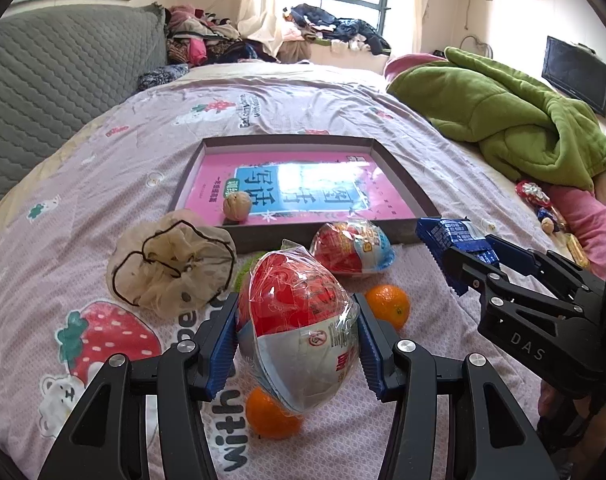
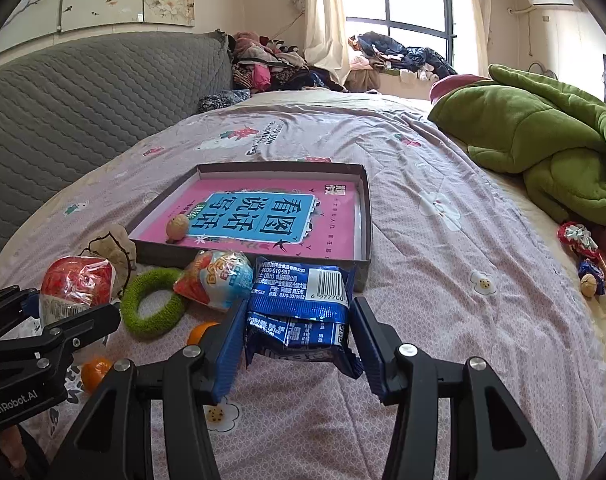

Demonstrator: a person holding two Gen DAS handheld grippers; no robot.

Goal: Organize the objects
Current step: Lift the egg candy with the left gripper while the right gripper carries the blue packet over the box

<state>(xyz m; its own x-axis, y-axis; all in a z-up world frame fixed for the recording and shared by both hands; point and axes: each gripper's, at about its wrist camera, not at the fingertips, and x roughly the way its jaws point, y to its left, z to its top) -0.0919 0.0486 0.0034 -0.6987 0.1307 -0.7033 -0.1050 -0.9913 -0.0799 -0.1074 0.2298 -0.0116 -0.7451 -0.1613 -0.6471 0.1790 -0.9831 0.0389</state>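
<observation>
My left gripper (image 1: pixel 297 344) is shut on a red-and-silver wrapped toy egg (image 1: pixel 299 328), held above the bedspread. My right gripper (image 2: pixel 297 344) is shut on a blue snack packet (image 2: pixel 303 312), which also shows at the right of the left wrist view as the blue snack packet (image 1: pixel 451 236). A shallow dark tray (image 1: pixel 219 232) with a pink book and a walnut (image 1: pixel 237 206) inside lies ahead on the bed. A second wrapped egg (image 1: pixel 353 248) rests against the tray's near wall. In the right wrist view the tray (image 2: pixel 365 208) sits just beyond the packet.
Two oranges (image 1: pixel 387 304) (image 1: pixel 271 414) lie on the bedspread below the held egg. A beige mesh pouch (image 1: pixel 171 264) sits to the left, a green ring (image 2: pixel 153 304) near it. A green blanket (image 1: pixel 503 120) and small wrapped sweets (image 2: pixel 583 256) lie at the right. A grey headboard (image 1: pixel 63 80) stands left.
</observation>
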